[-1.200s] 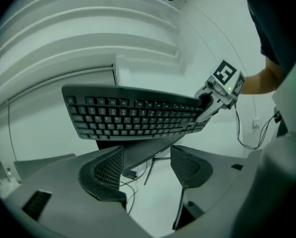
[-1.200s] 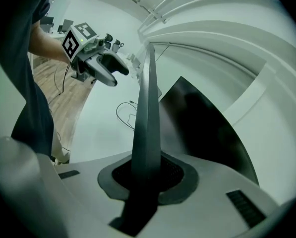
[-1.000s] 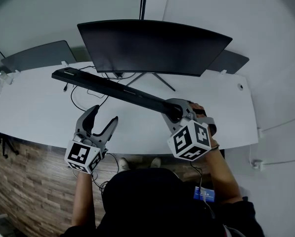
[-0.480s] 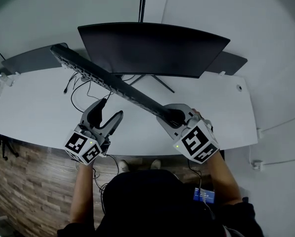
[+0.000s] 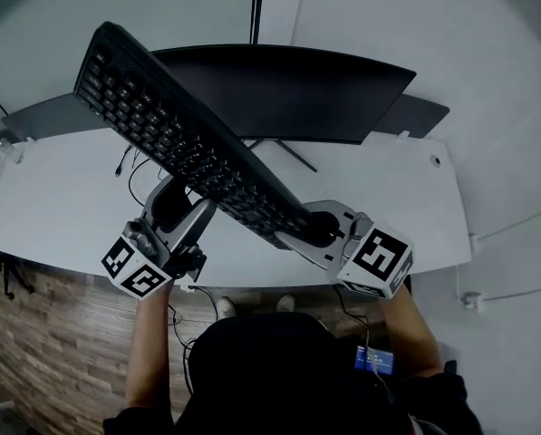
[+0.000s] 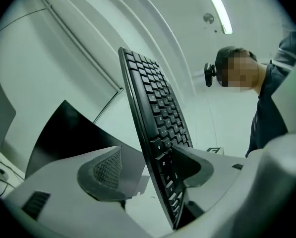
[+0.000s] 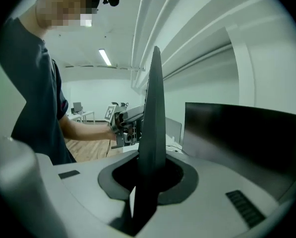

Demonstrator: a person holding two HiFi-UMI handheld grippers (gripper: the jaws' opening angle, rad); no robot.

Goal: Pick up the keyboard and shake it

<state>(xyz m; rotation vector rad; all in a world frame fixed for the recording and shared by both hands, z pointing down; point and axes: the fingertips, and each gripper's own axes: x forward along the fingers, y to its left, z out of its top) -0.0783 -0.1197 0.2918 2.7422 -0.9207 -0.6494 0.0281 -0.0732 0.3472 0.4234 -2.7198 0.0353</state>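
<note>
The desk (image 5: 415,193) runs side to side, its far edge against the wall and its near edge just below both grippers, with wood floor (image 5: 34,333) beyond that edge. A curved monitor (image 5: 324,93) stands at the middle back, its lower edge well above the desk top, and loose cables (image 5: 139,166) lie on the desk left of its stand. To the right of the stand the white top shows open as far as the rounded right corner.

The keyboard (image 5: 179,134) is off the desk and in the air, slanting from low near the right gripper up and away to the left. Its far end rises above the monitor's upper left corner and its keys face the camera. Open air lies all round its raised end.

The right gripper (image 5: 317,232) has its jaws drawn in tight on the keyboard's near end. In the right gripper view the board (image 7: 154,113) stands edge-on and upright between the dark pads, both pressed against it (image 7: 148,175).

The left gripper (image 5: 184,208) points up beneath the keyboard's middle with its jaws apart. In the left gripper view the keyboard (image 6: 157,128) stands between them (image 6: 145,170). The ribbed left pad (image 6: 105,170) is apart from the board's back. The other pad (image 6: 190,165) lies close against the key face, though I cannot tell for sure whether it touches
</note>
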